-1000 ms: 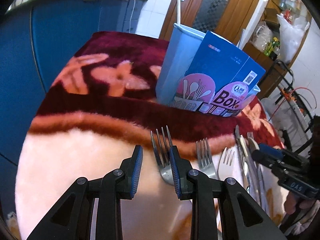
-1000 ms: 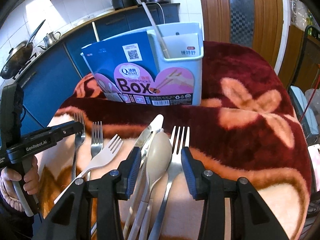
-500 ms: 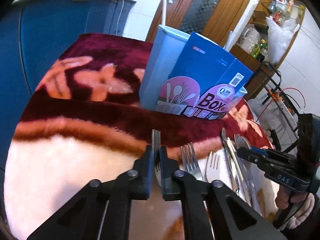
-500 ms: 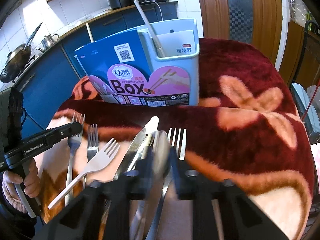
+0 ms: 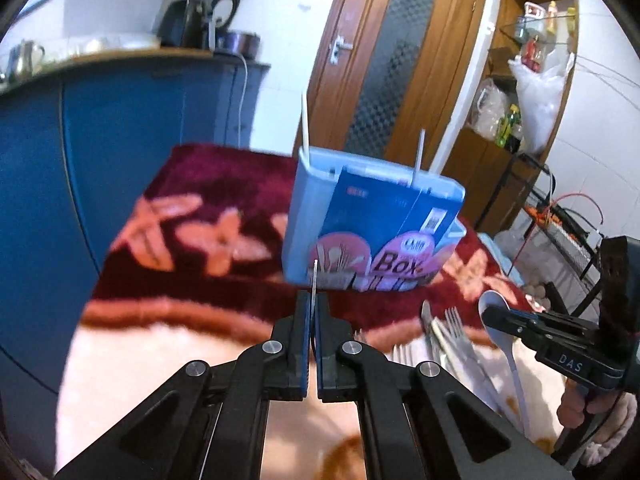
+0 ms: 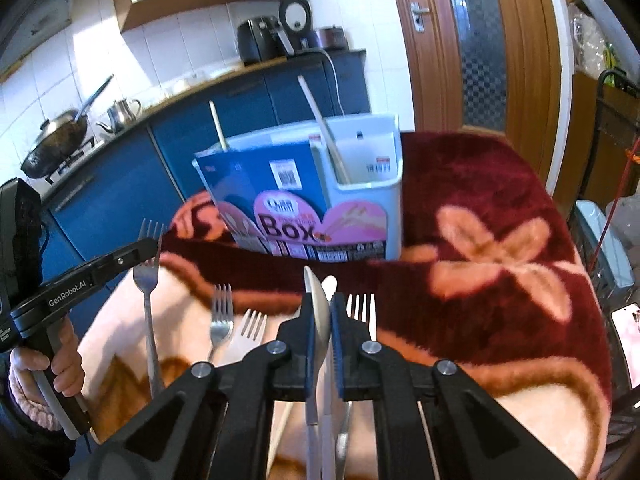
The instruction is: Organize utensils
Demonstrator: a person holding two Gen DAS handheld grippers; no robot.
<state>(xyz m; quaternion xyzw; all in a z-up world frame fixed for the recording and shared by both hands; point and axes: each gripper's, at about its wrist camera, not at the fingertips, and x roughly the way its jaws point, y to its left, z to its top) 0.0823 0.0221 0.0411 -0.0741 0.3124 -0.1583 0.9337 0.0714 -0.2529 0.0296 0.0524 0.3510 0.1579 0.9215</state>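
Left gripper (image 5: 311,312) clamped on a metal fork (image 6: 149,276), lifted off the floral blanket (image 6: 500,264) before the light-blue chopsticks box (image 6: 320,204). Right gripper (image 6: 320,312), jaws closing, pinches a white spoon (image 6: 320,312) above forks lying before that box.

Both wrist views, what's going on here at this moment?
A person is sorting cutlery on a blanket-covered table with a handheld gripper in each hand. The left gripper is shut on a fork, lifted clear of the blanket. The right gripper is closing on a white spoon, its pads already against the bowl. More forks and a knife lie on the blanket. The blue utensil box behind holds two chopsticks.
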